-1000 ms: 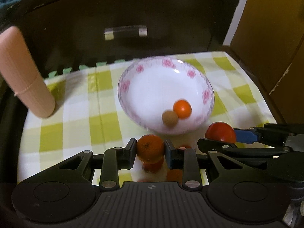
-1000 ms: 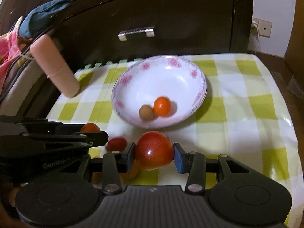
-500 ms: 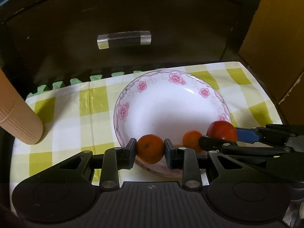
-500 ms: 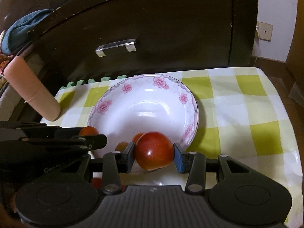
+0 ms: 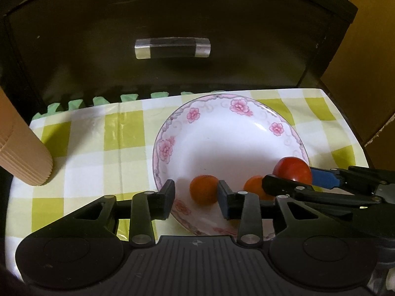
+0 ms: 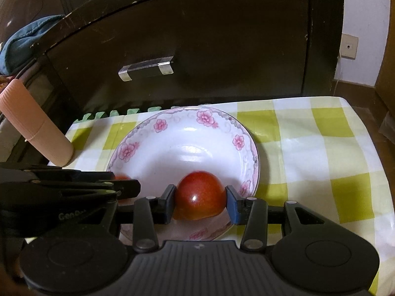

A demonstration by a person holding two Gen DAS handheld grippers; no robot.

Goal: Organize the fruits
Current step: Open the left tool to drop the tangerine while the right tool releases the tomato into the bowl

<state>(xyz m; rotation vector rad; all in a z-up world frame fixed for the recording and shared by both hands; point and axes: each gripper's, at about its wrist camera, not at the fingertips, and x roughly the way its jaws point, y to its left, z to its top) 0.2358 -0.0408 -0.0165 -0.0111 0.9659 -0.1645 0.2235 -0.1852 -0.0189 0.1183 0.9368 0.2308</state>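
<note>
A white bowl with pink flowers [image 5: 170,145] [image 6: 237,128] sits on the yellow-checked tablecloth. My left gripper [image 5: 196,193] is open over the bowl's near rim; a small orange fruit [image 5: 203,189] lies loose in the bowl between its fingers, close to the right one. A second orange fruit [image 5: 254,188] lies in the bowl to its right. My right gripper [image 6: 200,203] is shut on a red apple [image 6: 200,202] and holds it over the bowl's near side; the apple [image 5: 292,169] also shows in the left wrist view.
A dark cabinet with a drawer handle [image 5: 172,48] [image 6: 147,70] stands right behind the table. A peach-coloured ribbed cylinder [image 5: 22,155] [image 6: 37,130] leans in at the left. The tablecloth [image 6: 321,148] extends to the right of the bowl.
Both grippers moved forward over the bowl. My left gripper opened and let go of the orange fruit, which now lies in the bowl. The right gripper still holds the apple.
</note>
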